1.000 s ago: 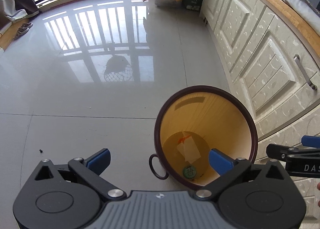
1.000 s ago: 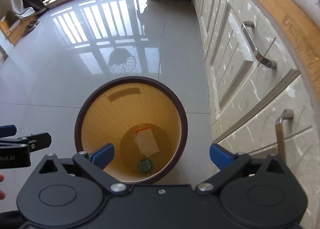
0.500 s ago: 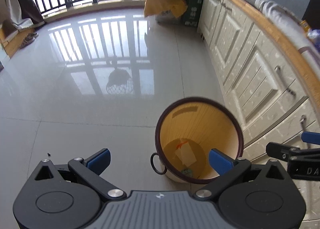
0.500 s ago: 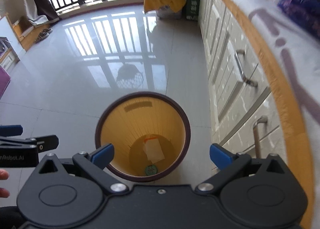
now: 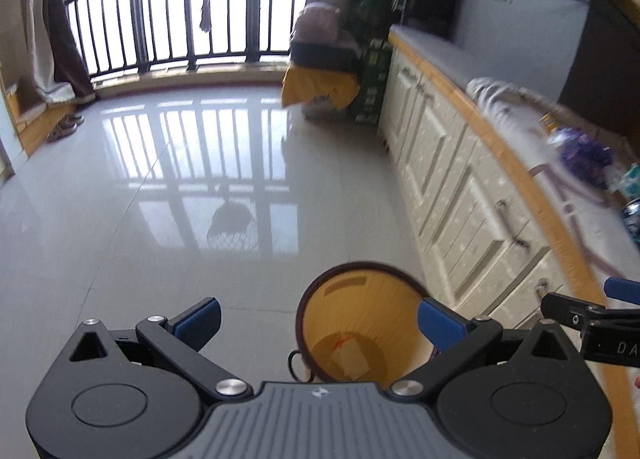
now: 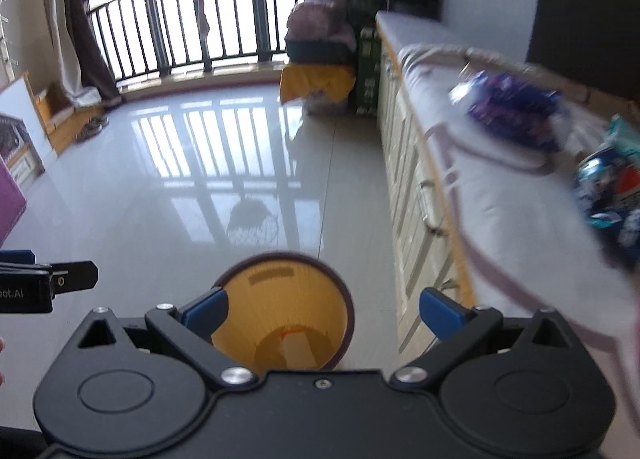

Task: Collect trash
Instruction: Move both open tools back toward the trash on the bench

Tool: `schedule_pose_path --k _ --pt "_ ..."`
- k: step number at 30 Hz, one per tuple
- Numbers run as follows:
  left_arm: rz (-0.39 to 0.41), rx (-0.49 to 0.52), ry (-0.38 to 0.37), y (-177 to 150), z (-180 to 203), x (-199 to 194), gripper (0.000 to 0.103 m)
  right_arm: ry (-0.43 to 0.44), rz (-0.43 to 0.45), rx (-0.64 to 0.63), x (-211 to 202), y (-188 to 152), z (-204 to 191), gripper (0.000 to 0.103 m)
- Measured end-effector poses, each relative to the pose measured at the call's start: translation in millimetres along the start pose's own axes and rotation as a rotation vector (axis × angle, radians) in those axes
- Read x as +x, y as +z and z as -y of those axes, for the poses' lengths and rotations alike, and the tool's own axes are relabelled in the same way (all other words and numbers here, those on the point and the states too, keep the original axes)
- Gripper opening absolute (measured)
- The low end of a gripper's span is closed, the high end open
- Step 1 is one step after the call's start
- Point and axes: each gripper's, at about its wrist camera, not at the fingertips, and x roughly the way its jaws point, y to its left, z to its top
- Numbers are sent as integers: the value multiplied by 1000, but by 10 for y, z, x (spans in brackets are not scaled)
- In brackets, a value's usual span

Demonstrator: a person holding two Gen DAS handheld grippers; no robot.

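Left gripper and right gripper both spread wide, empty, above yellow bin on floor. Paper scrap already inside. Purple wrapper and blue can left on countertop.

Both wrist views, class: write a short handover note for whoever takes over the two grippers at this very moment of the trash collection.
Left gripper: open, empty, above the floor next to the bin.
Right gripper: open, empty, over the bin's mouth.
Bin: yellow, dark-rimmed, on the floor beside the cabinets; it already holds a piece of paper.
Trash left: a purple wrapper and a blue can lie on the cloth-covered counter to the right, both blurred.
Done: some trash is binned.
Left: probably reach to the counter, pick up the wrapper and can, drop them in the bin.
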Motion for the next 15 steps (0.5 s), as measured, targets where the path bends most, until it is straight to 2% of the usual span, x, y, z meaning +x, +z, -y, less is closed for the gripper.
schedule_pose_path --k 8,15 --pt "105 16 -64 74 252 -504 103 -39 121 8 -665 78 221 103" --pt "179 56 -124 91 601 -832 103 -74 197 29 -1142 19 556 103"
